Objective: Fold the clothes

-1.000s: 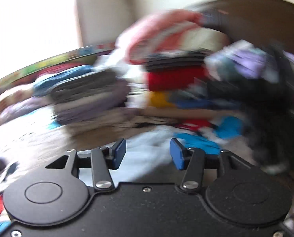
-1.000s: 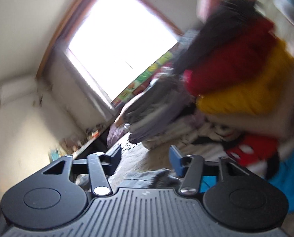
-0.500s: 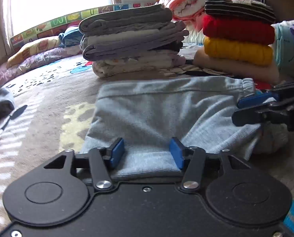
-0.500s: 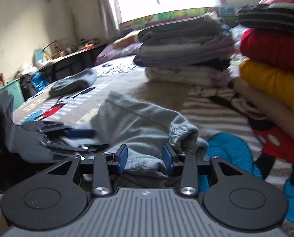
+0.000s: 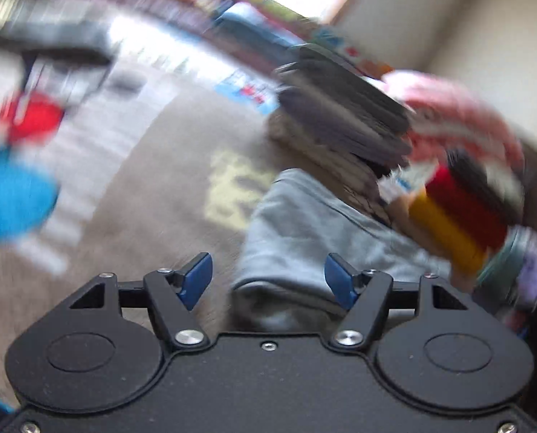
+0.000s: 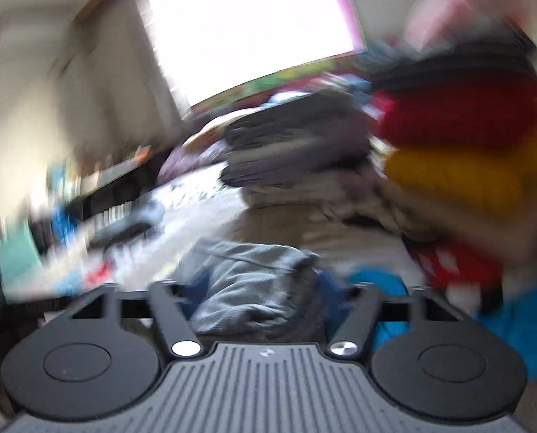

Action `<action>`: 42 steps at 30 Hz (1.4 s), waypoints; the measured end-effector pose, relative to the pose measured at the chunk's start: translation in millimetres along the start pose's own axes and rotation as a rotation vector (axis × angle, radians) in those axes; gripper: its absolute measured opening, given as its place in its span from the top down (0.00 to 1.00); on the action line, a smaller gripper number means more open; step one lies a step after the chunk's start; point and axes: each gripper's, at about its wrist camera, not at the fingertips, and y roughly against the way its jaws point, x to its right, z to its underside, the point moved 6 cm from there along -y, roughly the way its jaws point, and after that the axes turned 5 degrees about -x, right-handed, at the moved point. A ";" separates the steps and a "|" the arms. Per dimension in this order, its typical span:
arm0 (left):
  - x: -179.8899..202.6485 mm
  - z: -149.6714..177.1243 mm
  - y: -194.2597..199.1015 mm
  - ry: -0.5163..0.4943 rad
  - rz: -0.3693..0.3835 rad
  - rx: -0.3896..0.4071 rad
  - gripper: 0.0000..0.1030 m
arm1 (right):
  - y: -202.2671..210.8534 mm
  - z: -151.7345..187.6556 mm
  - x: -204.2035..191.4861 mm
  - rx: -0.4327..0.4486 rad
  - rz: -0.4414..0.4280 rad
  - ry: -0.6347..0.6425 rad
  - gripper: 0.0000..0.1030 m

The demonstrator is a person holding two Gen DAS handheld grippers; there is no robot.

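Fingers of my left gripper [image 5: 268, 281] spread wide, tilted over the bed [image 5: 152, 187] — grey garment [image 5: 315, 238] between them, ungripped. My right gripper [image 6: 257, 299] gapes too — garment bunched between its fingers.

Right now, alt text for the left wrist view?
Blurred by motion: the open left gripper hovers over a grey garment lying on a patterned bedspread. Behind it sit stacks of folded clothes, one with red and yellow layers.

The left gripper [image 5: 268, 279] now stands wide open, off the folded light-grey knit garment [image 5: 315, 238]; both views blur.
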 end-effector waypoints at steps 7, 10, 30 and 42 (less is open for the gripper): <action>-9.1 -6.0 -7.5 0.154 0.069 -0.047 0.32 | -38.0 11.2 25.3 -0.116 -0.125 -0.333 0.14; -3.2 -3.5 -2.7 0.157 0.079 -0.045 0.66 | -58.1 15.4 16.8 -0.128 -0.082 -0.290 0.27; -13.9 64.8 152.4 0.130 0.094 -0.043 0.82 | 10.3 84.0 -68.8 -0.219 -0.258 -0.344 0.68; -72.4 78.4 145.7 0.273 0.149 -0.098 0.28 | 56.5 113.2 -73.1 -0.123 -0.159 -0.367 0.18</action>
